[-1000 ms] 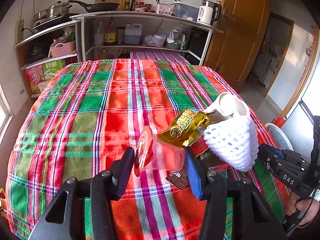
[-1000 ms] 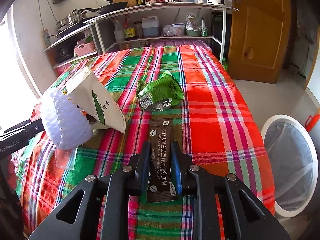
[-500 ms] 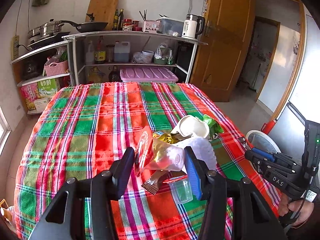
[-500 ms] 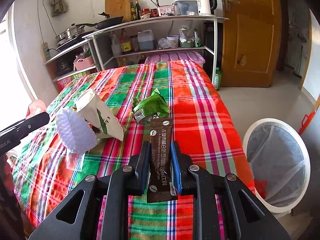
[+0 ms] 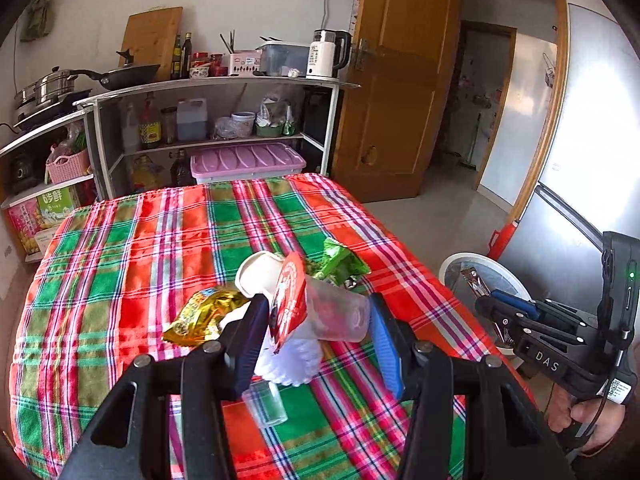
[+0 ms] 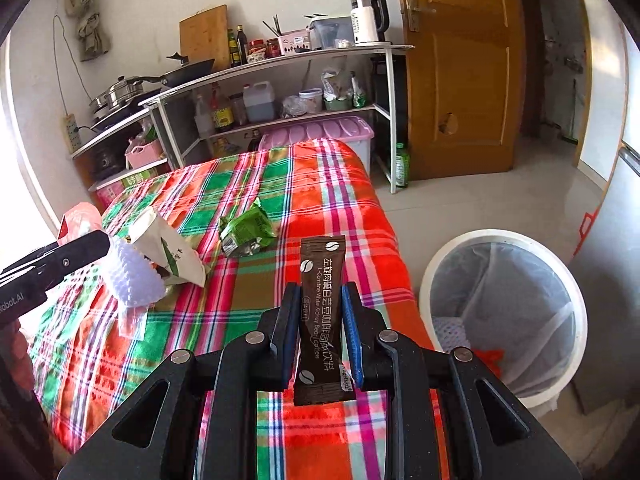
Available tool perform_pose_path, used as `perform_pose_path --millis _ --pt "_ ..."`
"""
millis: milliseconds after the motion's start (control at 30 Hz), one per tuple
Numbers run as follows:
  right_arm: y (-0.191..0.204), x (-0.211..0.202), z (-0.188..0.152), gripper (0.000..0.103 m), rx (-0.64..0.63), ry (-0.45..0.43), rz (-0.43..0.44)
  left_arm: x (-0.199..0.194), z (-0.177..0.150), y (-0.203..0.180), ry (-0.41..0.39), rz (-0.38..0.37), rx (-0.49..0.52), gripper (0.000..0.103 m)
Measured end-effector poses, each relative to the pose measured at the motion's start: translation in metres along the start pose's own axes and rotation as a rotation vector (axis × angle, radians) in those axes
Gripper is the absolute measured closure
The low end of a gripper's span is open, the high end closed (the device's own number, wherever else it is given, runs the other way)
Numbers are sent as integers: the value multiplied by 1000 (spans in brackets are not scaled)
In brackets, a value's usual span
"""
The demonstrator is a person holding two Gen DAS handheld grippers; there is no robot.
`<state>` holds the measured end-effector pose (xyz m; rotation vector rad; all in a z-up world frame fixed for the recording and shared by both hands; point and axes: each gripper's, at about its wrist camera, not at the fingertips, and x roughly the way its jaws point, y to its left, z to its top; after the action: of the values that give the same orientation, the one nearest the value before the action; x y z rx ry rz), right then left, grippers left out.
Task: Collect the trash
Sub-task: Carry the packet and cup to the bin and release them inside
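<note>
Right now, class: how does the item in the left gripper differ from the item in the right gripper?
The left gripper holds a clear plastic cup with a red peeled lid, bulky and sideways. The right gripper pinches a brown coffee sachet, flat, opaque and upright. Both are trash lifted off the table.

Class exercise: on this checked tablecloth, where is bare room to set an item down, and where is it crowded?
Bare cloth runs from the gold wrapper to the shelf-side edge, and from the green packet to the bin-side edge. Crowded: paper cup, foam net, small clear cup.
</note>
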<state>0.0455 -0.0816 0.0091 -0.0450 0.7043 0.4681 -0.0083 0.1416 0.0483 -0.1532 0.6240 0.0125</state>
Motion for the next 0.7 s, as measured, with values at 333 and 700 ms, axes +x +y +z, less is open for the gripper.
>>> perform_pose_path --millis 333,700 --pt "-57 -32 -6 81 69 -34 -99 28 14 -68 24 -133 80 50" --pt "-126 -55 -15 81 158 -30 -220 63 18 -146 82 -264 158 50"
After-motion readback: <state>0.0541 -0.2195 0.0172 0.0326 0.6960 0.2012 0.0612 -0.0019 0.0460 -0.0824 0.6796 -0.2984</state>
